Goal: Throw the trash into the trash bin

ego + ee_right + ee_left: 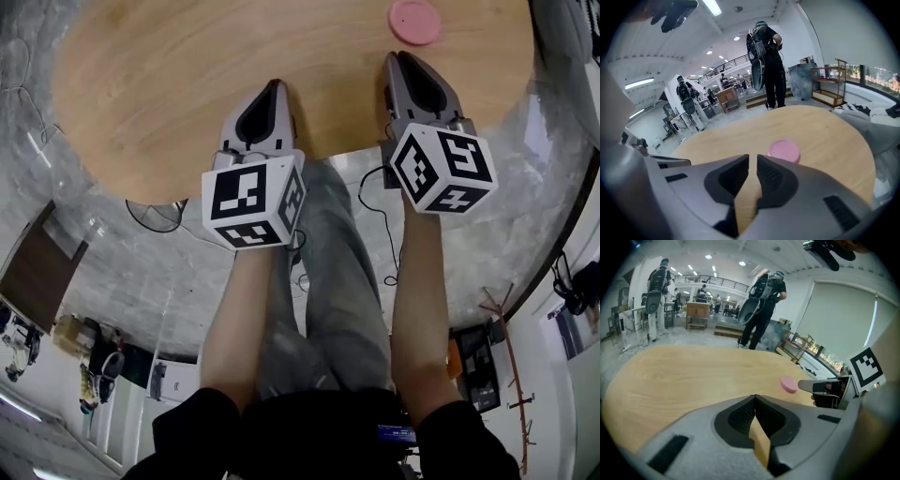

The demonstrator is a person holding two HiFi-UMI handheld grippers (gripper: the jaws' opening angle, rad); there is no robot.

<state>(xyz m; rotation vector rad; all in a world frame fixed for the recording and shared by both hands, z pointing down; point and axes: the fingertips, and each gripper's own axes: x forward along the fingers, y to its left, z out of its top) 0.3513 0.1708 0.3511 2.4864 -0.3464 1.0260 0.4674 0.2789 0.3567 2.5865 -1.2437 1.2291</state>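
A pink round disc (414,21) lies flat on the round wooden table (187,75), near its far right edge. It also shows as the pink disc (789,384) in the left gripper view and the pink disc (783,150) in the right gripper view. My left gripper (275,86) hangs over the table's near edge with its jaws shut and empty (754,397). My right gripper (397,58) is beside it, just short of the disc, jaws shut with nothing between them (753,157). No trash bin that I can make out for sure.
The person's grey-trousered legs (337,281) stand at the table's near edge. Cables (159,220) trail on the grey floor. Beyond the table a person with a backpack (768,61) stands, next to a grey-blue container (802,80) and a wooden shelf (829,89).
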